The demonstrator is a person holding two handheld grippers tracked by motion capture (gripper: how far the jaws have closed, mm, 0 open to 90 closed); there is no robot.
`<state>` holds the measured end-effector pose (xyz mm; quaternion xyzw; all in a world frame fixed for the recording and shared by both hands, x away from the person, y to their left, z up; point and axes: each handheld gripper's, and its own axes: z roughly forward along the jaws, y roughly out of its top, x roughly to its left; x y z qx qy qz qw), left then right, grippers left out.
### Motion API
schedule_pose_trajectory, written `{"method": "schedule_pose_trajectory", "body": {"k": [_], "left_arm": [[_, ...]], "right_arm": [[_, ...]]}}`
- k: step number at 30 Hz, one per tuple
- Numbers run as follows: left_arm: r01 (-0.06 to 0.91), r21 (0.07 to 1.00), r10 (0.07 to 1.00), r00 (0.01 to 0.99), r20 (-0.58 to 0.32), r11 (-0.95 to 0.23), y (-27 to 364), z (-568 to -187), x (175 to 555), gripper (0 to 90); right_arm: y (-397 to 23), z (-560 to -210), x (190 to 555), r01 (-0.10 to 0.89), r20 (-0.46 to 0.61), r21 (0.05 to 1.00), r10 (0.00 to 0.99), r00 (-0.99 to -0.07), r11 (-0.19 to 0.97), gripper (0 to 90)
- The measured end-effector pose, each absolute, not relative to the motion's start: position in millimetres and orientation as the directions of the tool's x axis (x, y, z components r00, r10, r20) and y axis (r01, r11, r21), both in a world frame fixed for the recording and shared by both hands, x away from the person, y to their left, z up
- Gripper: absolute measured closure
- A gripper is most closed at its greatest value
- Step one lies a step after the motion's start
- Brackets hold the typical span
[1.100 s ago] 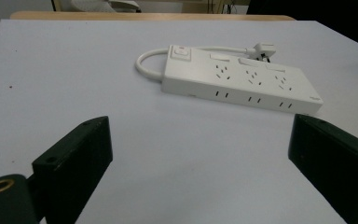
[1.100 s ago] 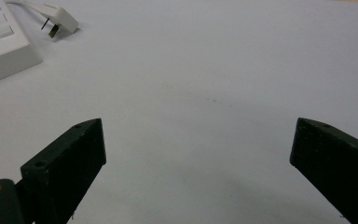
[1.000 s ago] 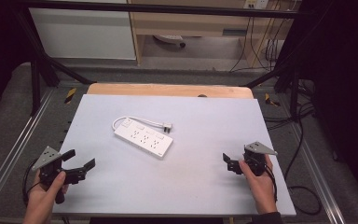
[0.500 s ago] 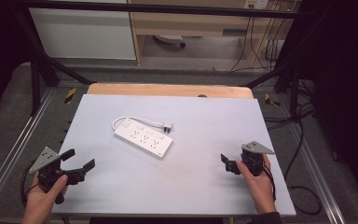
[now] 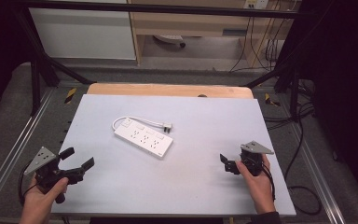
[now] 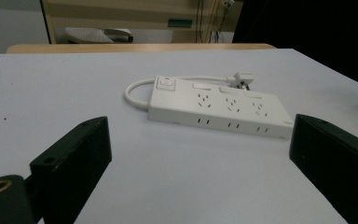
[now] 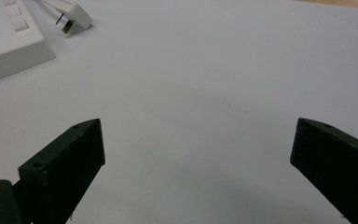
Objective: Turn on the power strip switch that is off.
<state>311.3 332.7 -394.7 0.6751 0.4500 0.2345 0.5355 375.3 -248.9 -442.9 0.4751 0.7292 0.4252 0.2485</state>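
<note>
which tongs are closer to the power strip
Left, though not by much. The left tongs sit open off the power strip's near-left side, aimed at it. The right tongs sit open farther off, to its near-right.

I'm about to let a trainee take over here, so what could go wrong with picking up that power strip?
1. The power strip lies flat and looks wide, so the open left gripper may slip off its smooth sides.
2. Its plug lies loose on a short cord, so it may swing or drag when lifted.
3. The right gripper is far off, so a one-sided lift may tilt.
</note>
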Motion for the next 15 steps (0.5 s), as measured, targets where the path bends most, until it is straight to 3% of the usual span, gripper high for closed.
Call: {"method": "schedule_pose_trajectory", "body": {"k": [15], "left_arm": [[0.36,0.933,0.864,0.467,-0.19,0.01,333,-388,322,6.0]], "right_arm": [[-249,-442,375,0.479,0.044,0.858,0.904,-0.425,0.184,3.3]]}}
